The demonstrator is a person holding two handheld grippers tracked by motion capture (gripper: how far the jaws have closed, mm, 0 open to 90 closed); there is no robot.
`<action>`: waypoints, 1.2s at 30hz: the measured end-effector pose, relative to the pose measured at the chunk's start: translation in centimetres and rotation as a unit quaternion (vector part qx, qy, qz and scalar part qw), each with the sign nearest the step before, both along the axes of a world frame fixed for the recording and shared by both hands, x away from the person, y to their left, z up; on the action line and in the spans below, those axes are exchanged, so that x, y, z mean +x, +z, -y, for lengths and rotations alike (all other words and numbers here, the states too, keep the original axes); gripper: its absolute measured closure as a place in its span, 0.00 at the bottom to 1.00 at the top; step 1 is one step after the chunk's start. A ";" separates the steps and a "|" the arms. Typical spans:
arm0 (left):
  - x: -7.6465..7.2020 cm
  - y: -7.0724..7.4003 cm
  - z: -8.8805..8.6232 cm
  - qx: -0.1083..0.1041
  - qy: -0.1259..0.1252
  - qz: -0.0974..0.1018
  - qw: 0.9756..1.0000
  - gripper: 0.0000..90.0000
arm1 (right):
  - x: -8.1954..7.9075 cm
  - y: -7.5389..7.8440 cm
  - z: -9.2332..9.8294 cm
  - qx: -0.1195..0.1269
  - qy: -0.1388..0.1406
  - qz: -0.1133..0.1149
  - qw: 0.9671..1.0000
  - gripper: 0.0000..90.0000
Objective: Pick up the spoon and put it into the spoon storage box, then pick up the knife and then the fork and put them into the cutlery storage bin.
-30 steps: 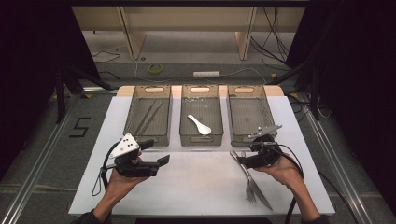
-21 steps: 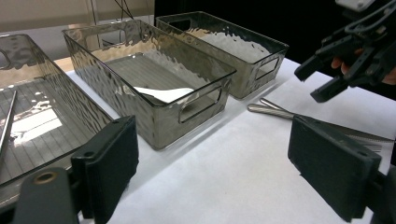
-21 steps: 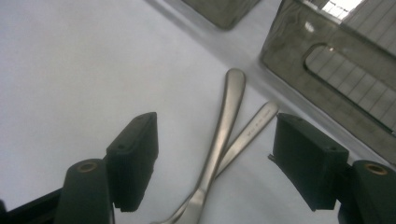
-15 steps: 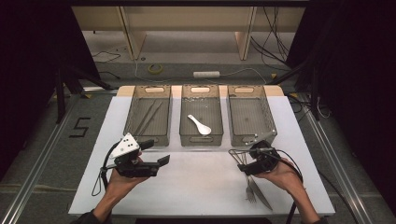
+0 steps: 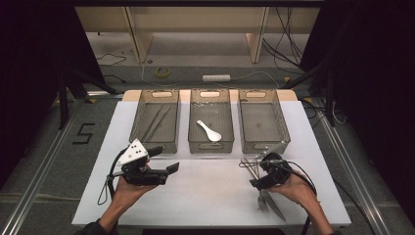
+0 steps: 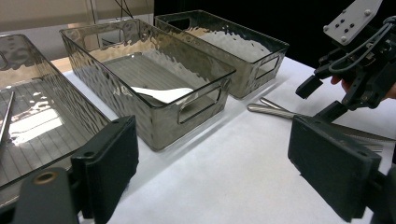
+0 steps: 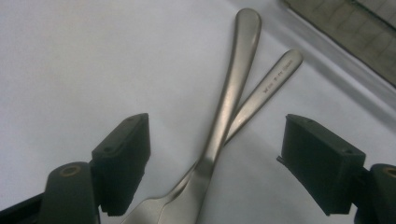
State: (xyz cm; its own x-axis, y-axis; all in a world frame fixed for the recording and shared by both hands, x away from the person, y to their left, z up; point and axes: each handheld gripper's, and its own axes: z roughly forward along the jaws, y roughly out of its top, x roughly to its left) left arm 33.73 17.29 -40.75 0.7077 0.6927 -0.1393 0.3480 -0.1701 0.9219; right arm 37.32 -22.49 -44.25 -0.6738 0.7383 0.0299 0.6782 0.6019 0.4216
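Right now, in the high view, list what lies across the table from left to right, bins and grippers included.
Left gripper → left bin with thin metal utensils → middle bin holding a white spoon → right bin, right gripper over the fork and knife.

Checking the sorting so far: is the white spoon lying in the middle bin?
Yes, the spoon lies inside the middle bin of the three.

We are seeing three bins sitting side by side at the back of the surface (image 5: 205, 191): the left bin (image 5: 155, 120), the middle bin (image 5: 211, 122) with a spoon (image 5: 209, 130) lying in it, and the right bin (image 5: 263, 120). Before the right bin, a fork (image 7: 219, 126) is lying across a knife (image 7: 266, 93).
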 end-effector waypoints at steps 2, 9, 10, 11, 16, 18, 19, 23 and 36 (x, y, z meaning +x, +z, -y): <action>0.0 0.0 0.0 -0.001 0.001 0.001 1.000 0.18 | -0.1 -0.1 0.0 -0.001 0.000 -0.002 1.000 0.27; 0.0 0.0 0.0 -0.002 0.001 0.000 1.000 0.18 | -0.2 -0.5 0.1 -0.010 0.001 -0.008 1.000 0.28; 0.0 0.0 0.0 -0.002 0.001 0.000 1.000 0.18 | -0.3 -0.5 0.1 -0.011 0.001 -0.008 1.000 0.29; 0.0 0.0 -0.1 0.000 -0.001 0.001 1.000 0.18 | -0.3 -0.5 0.1 -0.013 0.000 -0.009 1.000 0.30; -0.1 0.0 -0.1 -0.002 0.000 0.000 1.000 0.18 | -0.4 -0.8 0.1 -0.021 0.004 -0.014 1.000 0.35; -0.1 0.0 -0.1 -0.002 0.000 0.000 1.000 0.18 | -0.5 -0.9 0.1 -0.025 0.006 -0.016 1.000 0.38; -0.1 0.0 -0.1 -0.002 0.000 0.001 1.000 0.18 | -0.5 -1.0 0.1 -0.025 0.007 -0.016 1.000 0.38; -0.1 0.0 -0.1 -0.002 0.000 0.001 1.000 0.18 | -0.5 -1.1 0.1 -0.030 0.007 -0.020 0.999 0.42; -0.1 0.0 -0.1 0.002 -0.003 0.003 1.000 0.18 | -0.3 -1.6 0.0 -0.035 0.004 -0.033 0.999 0.53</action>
State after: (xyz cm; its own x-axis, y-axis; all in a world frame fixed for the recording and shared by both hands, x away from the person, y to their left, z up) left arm 33.60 17.40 -40.73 0.7121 0.6895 -0.1324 0.3420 -0.1759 0.9231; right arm 37.02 -22.49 -45.81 -0.6784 0.7343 0.0236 0.6981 0.6343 0.3322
